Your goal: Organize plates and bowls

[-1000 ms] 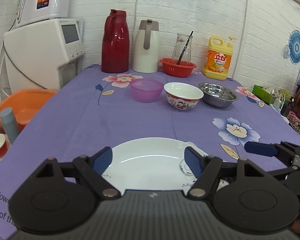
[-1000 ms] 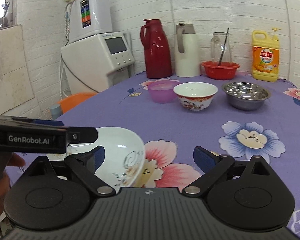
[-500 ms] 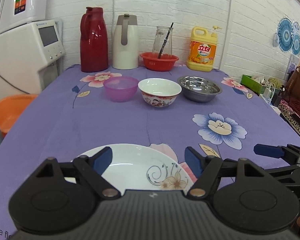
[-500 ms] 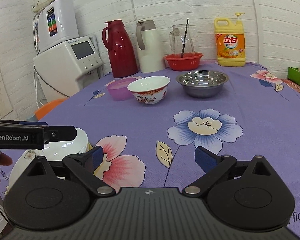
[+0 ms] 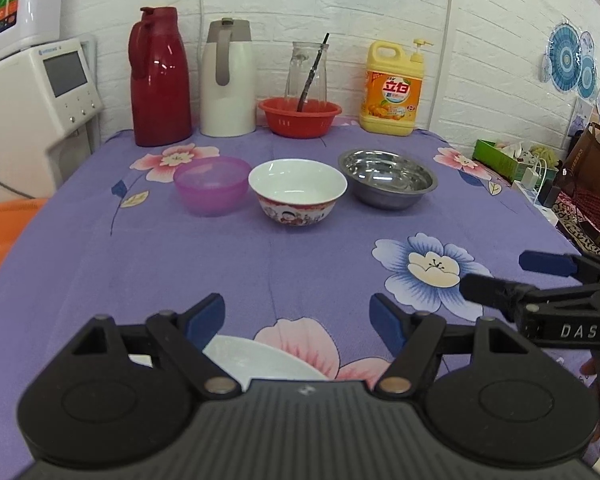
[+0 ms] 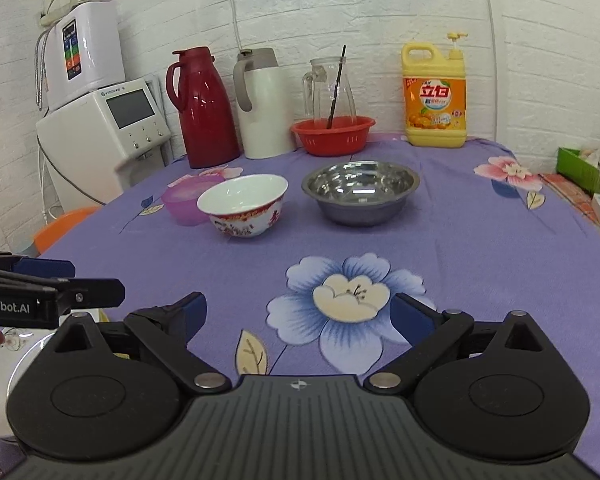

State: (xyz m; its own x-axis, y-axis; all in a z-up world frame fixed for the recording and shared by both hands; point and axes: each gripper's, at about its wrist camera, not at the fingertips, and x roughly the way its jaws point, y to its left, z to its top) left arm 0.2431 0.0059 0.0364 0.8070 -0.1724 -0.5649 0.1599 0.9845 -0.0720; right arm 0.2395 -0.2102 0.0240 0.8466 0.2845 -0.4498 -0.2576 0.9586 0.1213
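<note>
A white plate (image 5: 256, 362) lies at the table's near edge, mostly under my left gripper (image 5: 298, 316), which is open and empty above it. The plate also shows in the right wrist view (image 6: 4, 376) at the far left. Three bowls stand in a row mid-table: purple plastic (image 5: 211, 185), white ceramic with red pattern (image 5: 297, 192), and steel (image 5: 387, 178). My right gripper (image 6: 298, 316) is open and empty over a blue flower print, near side of the steel bowl (image 6: 360, 192).
At the back stand a red thermos (image 5: 160, 80), a white thermos (image 5: 229, 80), a red basket (image 5: 300, 116) with a glass jug, and a yellow detergent bottle (image 5: 394, 92). A white dispenser (image 5: 32, 96) stands left. Clutter lies off the right edge.
Both grippers have swung right and forward. The plate has slid from the middle of the left view to under the left gripper. The bowls look nearer.
</note>
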